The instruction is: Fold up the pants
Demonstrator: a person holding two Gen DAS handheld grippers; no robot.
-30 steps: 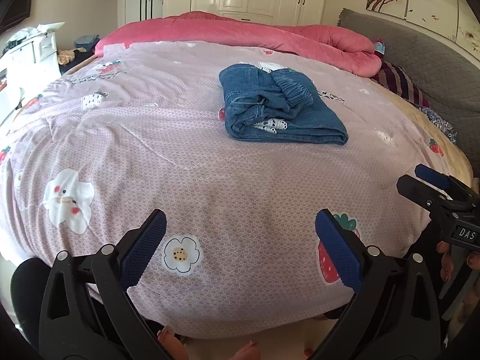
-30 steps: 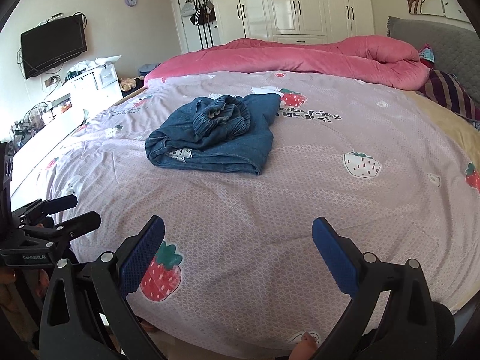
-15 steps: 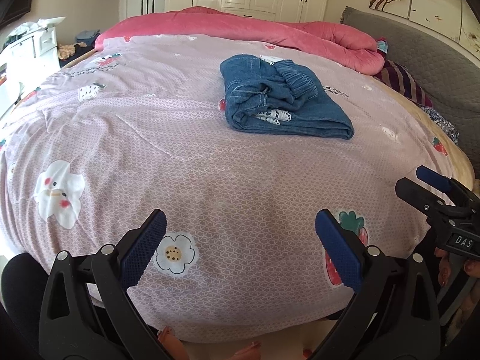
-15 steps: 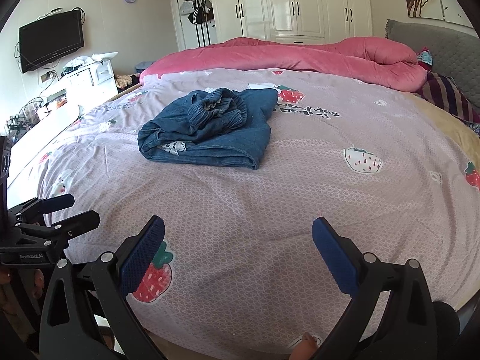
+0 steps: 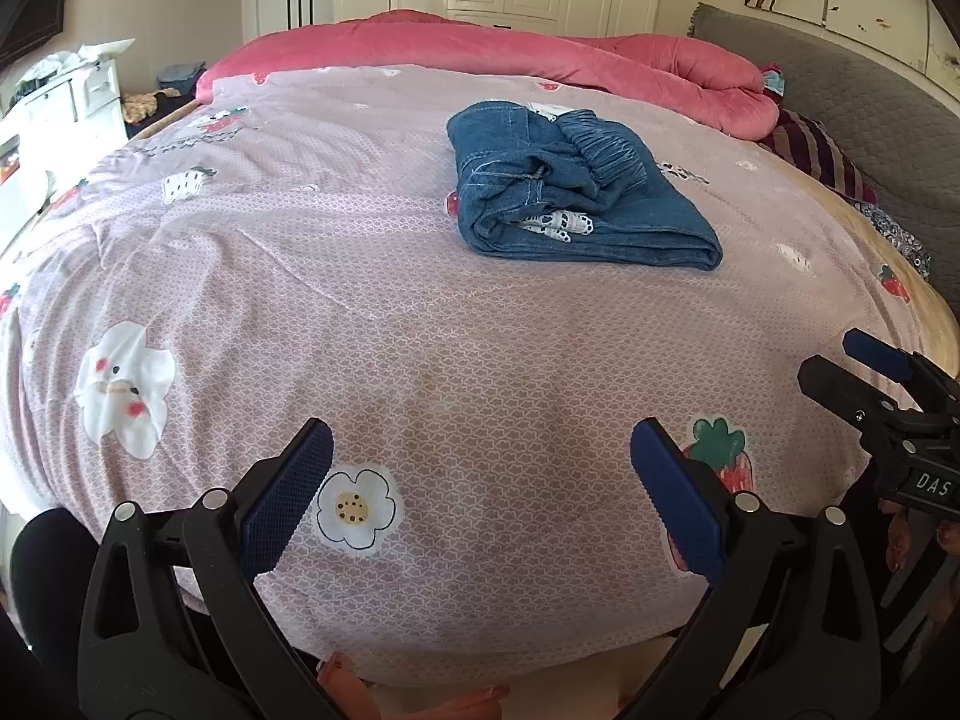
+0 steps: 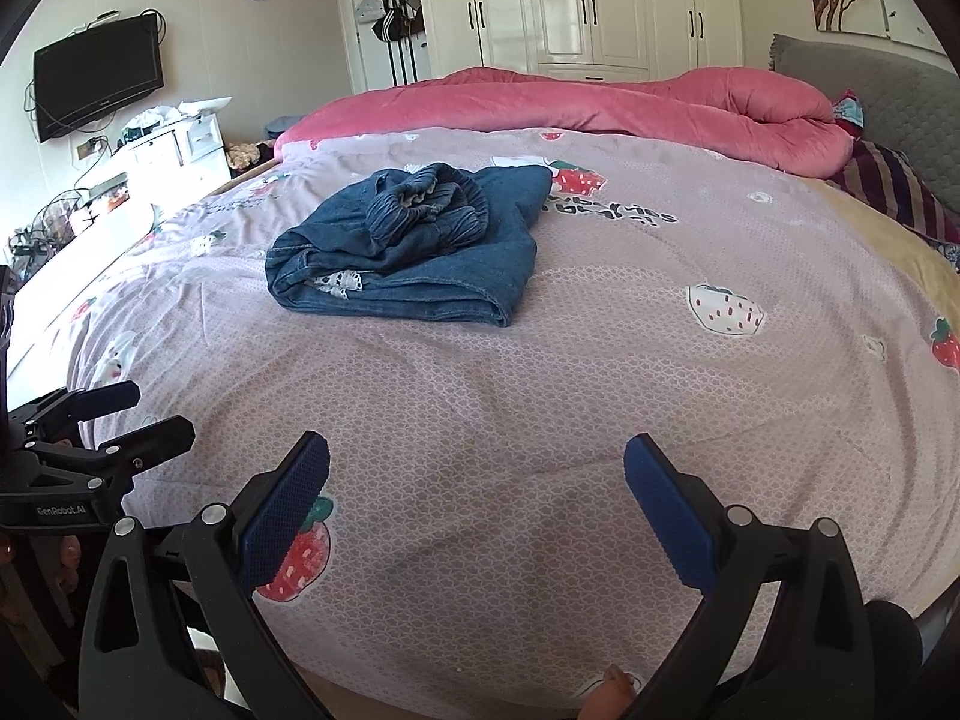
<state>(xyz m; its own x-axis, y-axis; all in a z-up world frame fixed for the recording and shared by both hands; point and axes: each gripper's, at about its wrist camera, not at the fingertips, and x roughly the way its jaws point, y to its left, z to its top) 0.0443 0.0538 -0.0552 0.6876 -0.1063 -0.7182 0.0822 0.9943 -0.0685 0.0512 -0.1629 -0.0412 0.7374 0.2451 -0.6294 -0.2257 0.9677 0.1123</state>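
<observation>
Holding both claws over the near edge of the bed, nothing between their pads.

Item, my left claw (image 5: 480, 498): fingers spread wide, blue pads facing each other, empty. It hangs above the pink printed bedspread (image 5: 360, 312), over a flower print (image 5: 358, 503) by the left pad and a strawberry print (image 5: 720, 456) by the right.

Item, my right claw (image 6: 477, 504): likewise parted wide and empty, above the same bedspread, a strawberry print (image 6: 300, 558) just under its left pad. In the left wrist view it shows at the right edge; in the right wrist view my left claw shows at the left edge. The two are apart, side by side.

Item, pants (image 5: 576, 192): blue denim, folded into a compact bundle, lying on the bedspread toward the far middle of the bed, well apart from both claws. The gathered elastic waistband (image 6: 429, 201) sits on top; a bit of white lace trim (image 6: 339, 282) peeps out at the near left fold.

Item, pink quilt (image 6: 600, 102): heaped along the far side of the bed.

Item, grey headboard (image 5: 840, 96): at the right.

Item, white wardrobe (image 6: 600, 0): against the far wall.

Item, wall television (image 6: 99, 81): far left, over a cluttered white dresser (image 6: 162, 150).
</observation>
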